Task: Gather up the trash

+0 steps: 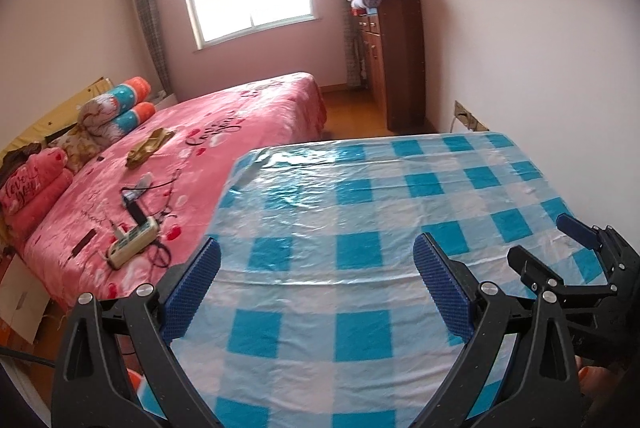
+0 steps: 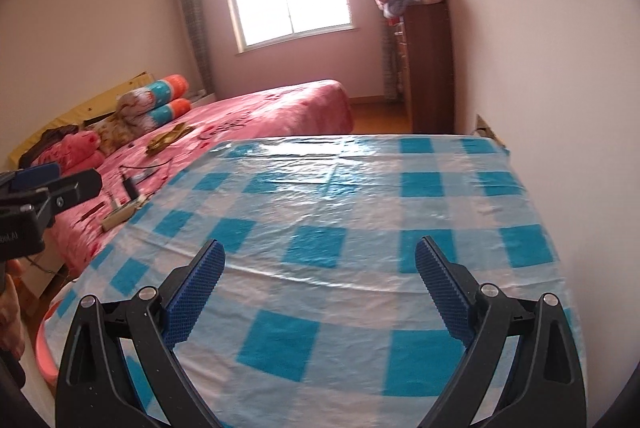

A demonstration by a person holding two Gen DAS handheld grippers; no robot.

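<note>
A table with a blue-and-white checked plastic cloth (image 1: 360, 212) fills the foreground in both views (image 2: 340, 212). No trash shows on it. My left gripper (image 1: 316, 256) is open and empty, hovering over the near left part of the table. My right gripper (image 2: 320, 256) is open and empty over the near middle of the table. The right gripper also shows at the right edge of the left wrist view (image 1: 560, 240), and the left gripper at the left edge of the right wrist view (image 2: 60, 176).
A bed with a pink cover (image 1: 224, 132) stands left of the table, with a power strip and cables (image 1: 132, 240), an olive cloth (image 1: 150, 146) and pillows (image 1: 116, 108). A brown cabinet (image 1: 400, 60) with folded blankets stands by the right wall. A pink bin rim (image 2: 44, 348) shows below the table's left edge.
</note>
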